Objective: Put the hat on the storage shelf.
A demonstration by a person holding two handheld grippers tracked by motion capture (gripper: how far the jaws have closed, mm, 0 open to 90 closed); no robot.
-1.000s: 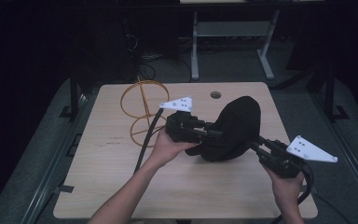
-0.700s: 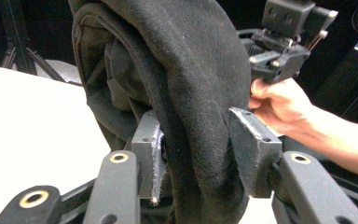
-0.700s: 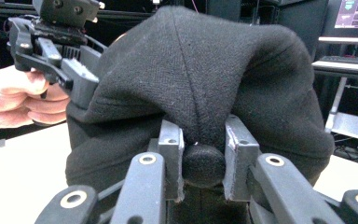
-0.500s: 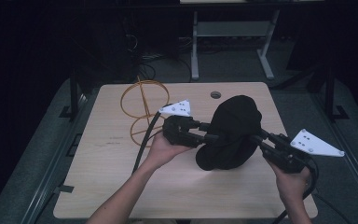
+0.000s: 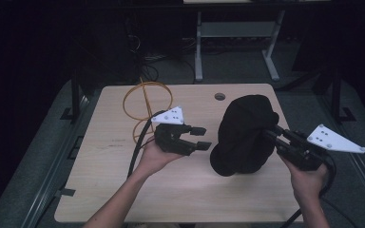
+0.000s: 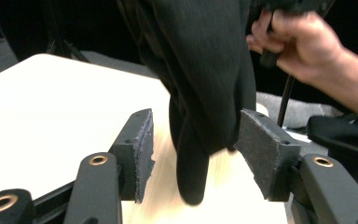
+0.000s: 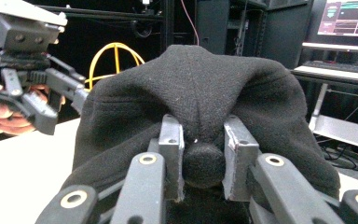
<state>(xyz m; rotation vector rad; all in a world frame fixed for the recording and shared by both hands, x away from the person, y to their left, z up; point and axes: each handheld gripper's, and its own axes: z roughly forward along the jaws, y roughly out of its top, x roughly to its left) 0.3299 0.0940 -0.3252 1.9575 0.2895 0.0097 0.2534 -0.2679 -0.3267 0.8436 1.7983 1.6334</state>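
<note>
Right claw clamped on black hat, hanging lengthwise above counter; left claw just opened, released, hat immediately right.

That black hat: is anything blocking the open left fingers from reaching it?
Nothing visible. The left gripper faces the black hat across bare table, its fingers having just been opening. The right gripper holds the hat up.

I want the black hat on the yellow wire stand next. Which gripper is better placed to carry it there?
Probably the right gripper: its jaws are clamped on a fold of the hat. The left gripper is nearer the stand, but its jaws have just been opening and its pads stand off the cloth.
</note>
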